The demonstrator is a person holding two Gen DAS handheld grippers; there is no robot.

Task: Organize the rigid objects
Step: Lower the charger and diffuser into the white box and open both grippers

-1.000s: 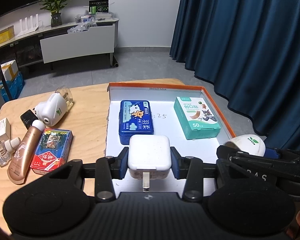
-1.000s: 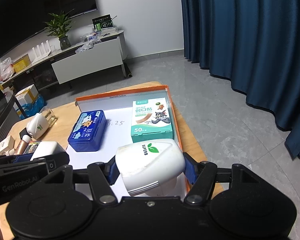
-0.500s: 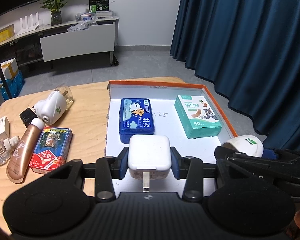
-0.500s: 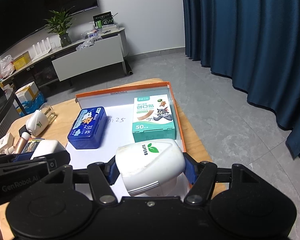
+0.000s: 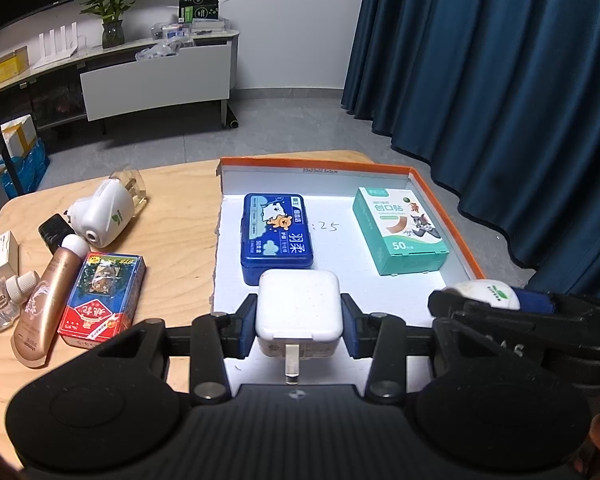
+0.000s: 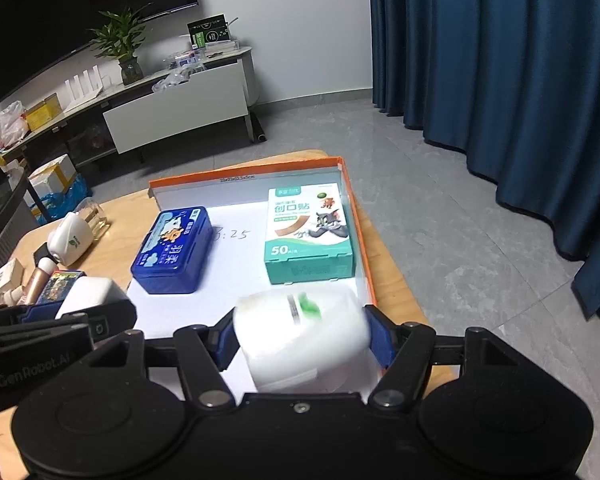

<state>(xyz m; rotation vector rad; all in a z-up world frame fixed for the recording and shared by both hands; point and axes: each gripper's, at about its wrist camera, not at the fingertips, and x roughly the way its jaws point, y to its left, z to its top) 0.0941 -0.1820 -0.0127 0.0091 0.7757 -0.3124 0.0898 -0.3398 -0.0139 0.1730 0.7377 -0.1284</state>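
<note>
Green plaster box [image 6: 310,236]: "创口贴", "50". Blue case [image 5: 277,237]: "羽柔". Tray floor [image 5: 332,248]: handwritten ":25" between the two. Black gripper body at left of right wrist view [image 6: 36,368]: "GenRobot.AI". Playing-card box [image 5: 102,300] print too small to read.

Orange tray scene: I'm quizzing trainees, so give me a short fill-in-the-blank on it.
1. The left gripper is shut on a white ____.
2. Inside the orange tray lie ____ boxes.
3. The box marked 50 is coloured ____.

Missing words: charger; two; green
</note>
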